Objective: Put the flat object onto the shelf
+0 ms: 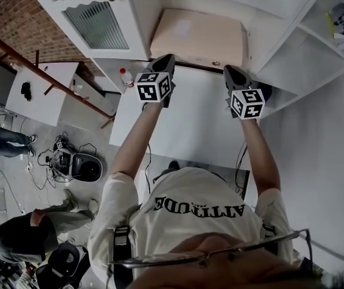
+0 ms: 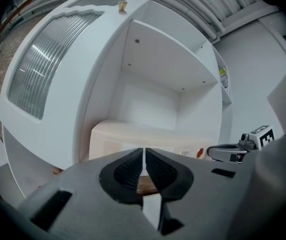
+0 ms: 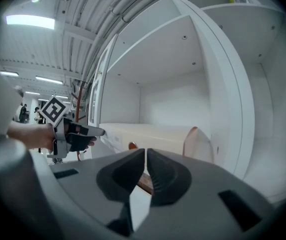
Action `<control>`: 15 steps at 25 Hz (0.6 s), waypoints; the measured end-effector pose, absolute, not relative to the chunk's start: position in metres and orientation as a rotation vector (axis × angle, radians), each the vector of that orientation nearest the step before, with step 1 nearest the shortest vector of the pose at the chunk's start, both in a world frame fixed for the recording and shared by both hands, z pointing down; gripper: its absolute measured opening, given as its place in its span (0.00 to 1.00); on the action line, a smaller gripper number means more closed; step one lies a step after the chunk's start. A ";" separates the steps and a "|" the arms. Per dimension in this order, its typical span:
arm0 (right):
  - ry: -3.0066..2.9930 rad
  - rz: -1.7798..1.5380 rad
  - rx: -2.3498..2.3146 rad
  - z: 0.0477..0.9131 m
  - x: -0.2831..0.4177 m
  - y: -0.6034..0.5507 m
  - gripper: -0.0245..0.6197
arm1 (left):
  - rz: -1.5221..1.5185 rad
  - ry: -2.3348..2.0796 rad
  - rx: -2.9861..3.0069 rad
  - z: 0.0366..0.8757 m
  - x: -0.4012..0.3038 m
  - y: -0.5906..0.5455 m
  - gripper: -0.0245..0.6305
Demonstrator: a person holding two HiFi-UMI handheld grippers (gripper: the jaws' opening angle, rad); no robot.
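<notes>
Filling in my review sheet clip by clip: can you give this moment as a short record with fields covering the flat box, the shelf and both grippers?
flat box: beige, lying flat inside the shelf, front edge toward the person
shelf: white, open at the front
glass door: beside the shelf, swung open
left gripper: jaws shut, empty, at the box's front edge
right gripper: jaws shut, empty, at the box's front edge
contact with box: cannot tell
task state: box appears to be on the shelf
</notes>
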State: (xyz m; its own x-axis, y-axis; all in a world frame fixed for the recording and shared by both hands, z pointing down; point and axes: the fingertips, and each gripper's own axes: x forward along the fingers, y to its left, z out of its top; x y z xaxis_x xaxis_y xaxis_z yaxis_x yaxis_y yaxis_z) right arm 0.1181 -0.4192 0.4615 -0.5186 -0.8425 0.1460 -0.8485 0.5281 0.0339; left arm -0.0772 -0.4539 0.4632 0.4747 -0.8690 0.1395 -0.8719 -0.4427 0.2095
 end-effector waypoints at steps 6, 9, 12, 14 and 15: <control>-2.633 0.059 1.454 0.455 0.120 -0.415 0.09 | 0.005 -1.477 2.482 0.460 -0.078 -0.451 0.10; -2.637 0.050 1.441 0.456 0.118 -0.411 0.09 | -0.005 -1.478 2.484 0.457 -0.080 -0.447 0.10; -2.634 0.047 1.444 0.456 0.118 -0.404 0.09 | -0.003 -1.474 2.493 0.455 -0.080 -0.442 0.10; -2.634 0.044 1.447 0.455 0.117 -0.400 0.09 | 0.000 -1.473 2.497 0.454 -0.082 -0.438 0.10; -2.634 0.042 1.448 0.454 0.117 -0.397 0.09 | 0.001 -1.473 2.499 0.454 -0.083 -0.436 0.10</control>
State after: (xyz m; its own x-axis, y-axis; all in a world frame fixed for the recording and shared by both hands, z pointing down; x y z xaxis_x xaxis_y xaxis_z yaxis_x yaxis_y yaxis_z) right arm 0.1167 -0.3971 0.4538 -0.5288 -0.8384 0.1316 -0.8422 0.5376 0.0407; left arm -0.0833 -0.4358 0.4543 0.4921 -0.8620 0.1218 -0.8622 -0.4632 0.2051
